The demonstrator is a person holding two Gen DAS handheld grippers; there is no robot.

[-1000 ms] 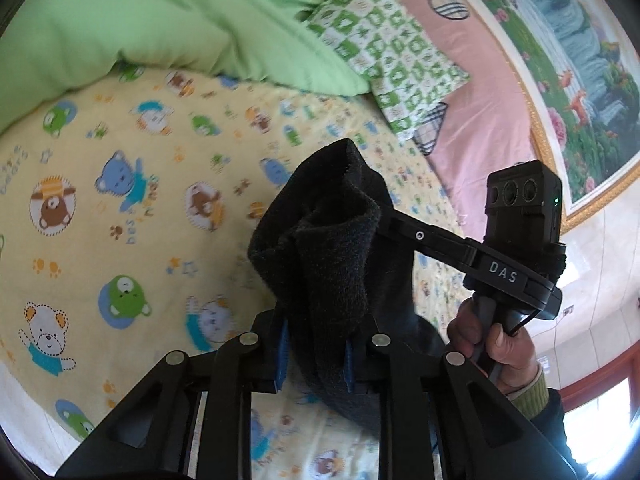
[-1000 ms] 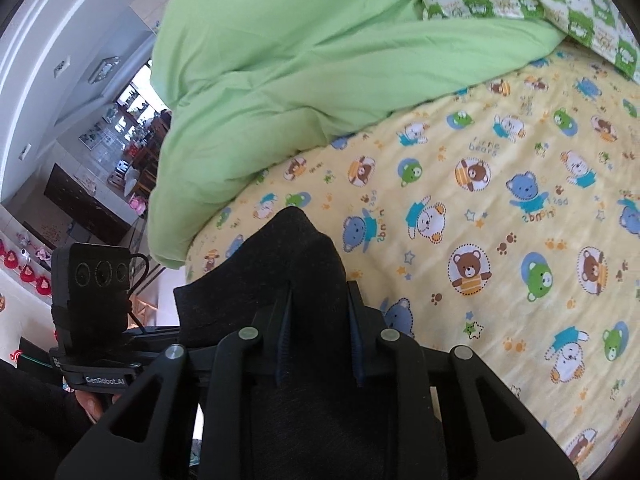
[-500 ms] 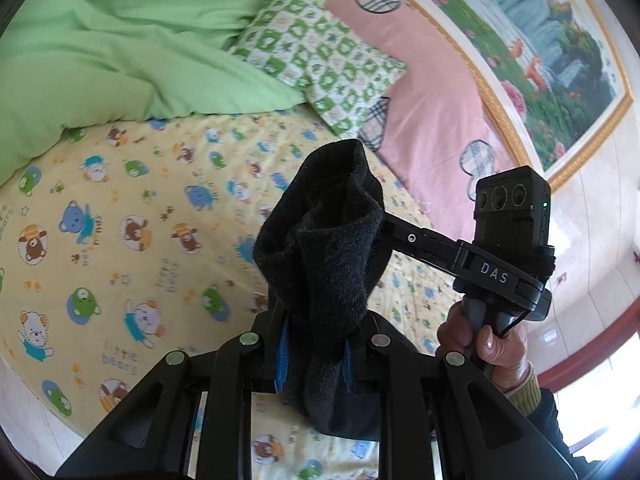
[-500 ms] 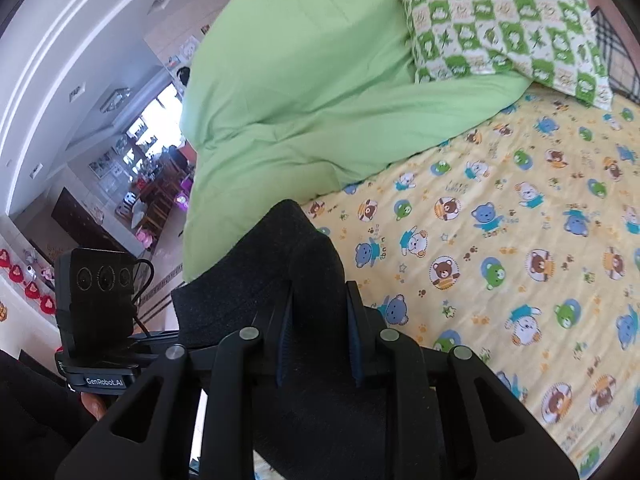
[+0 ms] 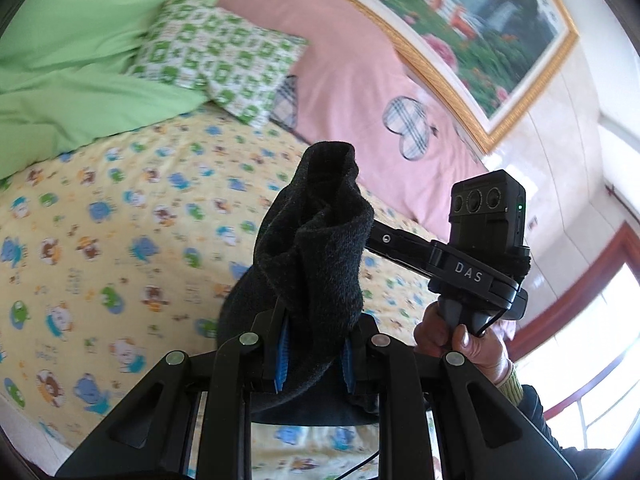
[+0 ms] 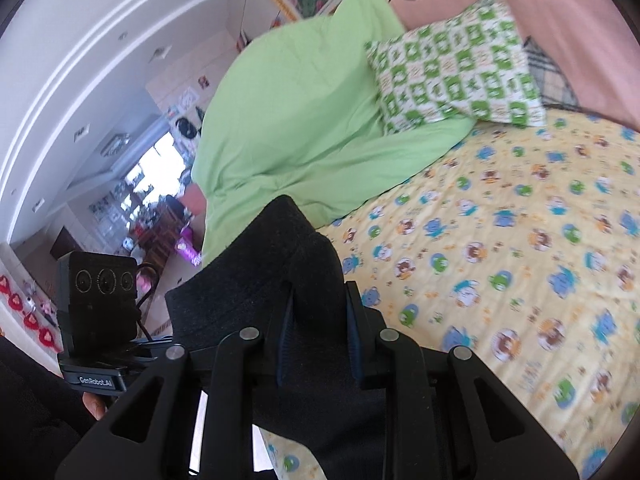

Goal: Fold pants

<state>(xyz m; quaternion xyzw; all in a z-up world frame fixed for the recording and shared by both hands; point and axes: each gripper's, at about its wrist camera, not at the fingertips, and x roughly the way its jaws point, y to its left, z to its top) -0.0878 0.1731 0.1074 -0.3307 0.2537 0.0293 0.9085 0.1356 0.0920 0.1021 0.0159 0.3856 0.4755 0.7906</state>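
The pants (image 5: 316, 248) are dark, fuzzy fabric, held up off the bed. My left gripper (image 5: 314, 354) is shut on a bunched edge of them, blue pads pressing both sides. In the right wrist view the same dark pants (image 6: 260, 280) rise between the fingers of my right gripper (image 6: 316, 336), which is shut on another part of the edge. The right gripper's body (image 5: 480, 264) shows in the left wrist view, held by a hand (image 5: 460, 340). The left gripper's body (image 6: 100, 312) appears at lower left in the right wrist view. The cloth below the grippers is hidden.
A bed sheet (image 5: 120, 220) printed with cartoon bears lies below. A green quilt (image 6: 304, 120) is heaped at the bed's head beside a green-checked pillow (image 6: 456, 76). A pink headboard (image 5: 360, 80) and a framed painting (image 5: 480, 8) stand behind.
Both grippers have risen with the pants still gripped. The bed has dropped lower in both views, and more of the headboard, painting and room shows.
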